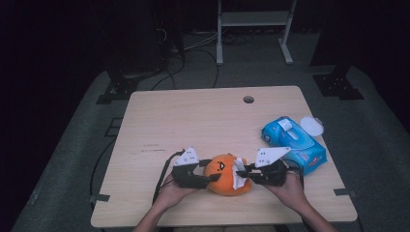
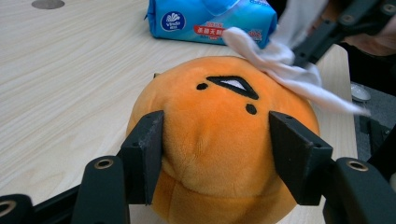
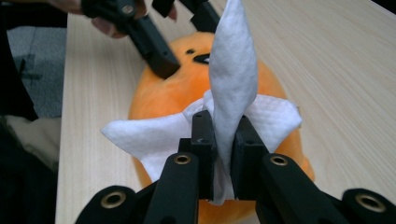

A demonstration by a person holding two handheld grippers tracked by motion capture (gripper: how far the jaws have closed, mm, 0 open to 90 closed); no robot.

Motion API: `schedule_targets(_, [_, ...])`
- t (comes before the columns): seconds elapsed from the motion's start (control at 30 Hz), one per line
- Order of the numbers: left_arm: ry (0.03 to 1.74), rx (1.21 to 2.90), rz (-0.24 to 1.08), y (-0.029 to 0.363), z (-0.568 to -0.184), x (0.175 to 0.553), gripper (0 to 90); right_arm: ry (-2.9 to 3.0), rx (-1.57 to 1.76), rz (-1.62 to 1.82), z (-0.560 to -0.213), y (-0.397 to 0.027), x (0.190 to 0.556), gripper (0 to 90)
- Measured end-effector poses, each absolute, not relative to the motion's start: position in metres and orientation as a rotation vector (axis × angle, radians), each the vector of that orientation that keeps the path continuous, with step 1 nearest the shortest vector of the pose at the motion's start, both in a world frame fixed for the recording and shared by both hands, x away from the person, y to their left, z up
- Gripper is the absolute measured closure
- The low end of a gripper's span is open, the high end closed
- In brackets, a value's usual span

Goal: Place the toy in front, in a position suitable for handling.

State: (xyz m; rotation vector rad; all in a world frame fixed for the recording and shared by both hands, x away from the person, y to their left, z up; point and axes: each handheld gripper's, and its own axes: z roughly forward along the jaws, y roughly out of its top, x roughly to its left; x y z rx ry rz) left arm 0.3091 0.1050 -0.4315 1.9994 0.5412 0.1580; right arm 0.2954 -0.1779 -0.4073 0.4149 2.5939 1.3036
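Plush toy (image 1: 226,175) braced between left hand-held gripper (image 1: 209,178) pads; wipe (image 3: 233,79) pinched in right hand-held gripper (image 3: 224,161), touching the toy; wiping barely begun.

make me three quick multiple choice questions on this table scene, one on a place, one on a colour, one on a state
1. Where is the blue wipes pack?
A. right of the plush toy
B. left of it
C. under it

2. What colour is the plush toy?
A. green
B. orange
C. purple

3. What does the right hand-held gripper hold?
A. nothing
B. a pen
C. a white wipe

Answers:
1 A, the high view shows the pack at the table's right side.
2 B, orange in all views.
3 C, the white wipe is pinched between its jaws.
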Motion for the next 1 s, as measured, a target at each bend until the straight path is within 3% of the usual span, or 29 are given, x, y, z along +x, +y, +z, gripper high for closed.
schedule_targets(0.3, [0.568,1.999,0.155,0.104,-0.431,0.314,40.5,2.603,0.275,1.285,-0.402,-0.151,0.288,80.7])
schedule_targets(0.57, [0.586,1.99,0.135,0.108,-0.433,0.317,39.4,2.64,0.395,1.296,-0.418,-0.187,0.289,80.6])
schedule_targets(0.7, [0.583,1.991,0.137,0.105,-0.43,0.315,21.6,2.657,0.469,1.319,-0.426,-0.202,0.29,80.5])
schedule_targets(0.77, [0.584,2.002,0.117,0.105,-0.43,0.313,17.1,2.664,0.479,1.324,-0.428,-0.204,0.289,80.5])
schedule_targets(0.83, [0.567,2.011,0.111,0.106,-0.433,0.312,19.5,2.664,0.474,1.318,-0.428,-0.203,0.288,80.5])
schedule_targets(1.0, [0.554,2.01,0.123,0.106,-0.431,0.313,35.6,2.654,0.44,1.302,-0.418,-0.189,0.287,80.5])
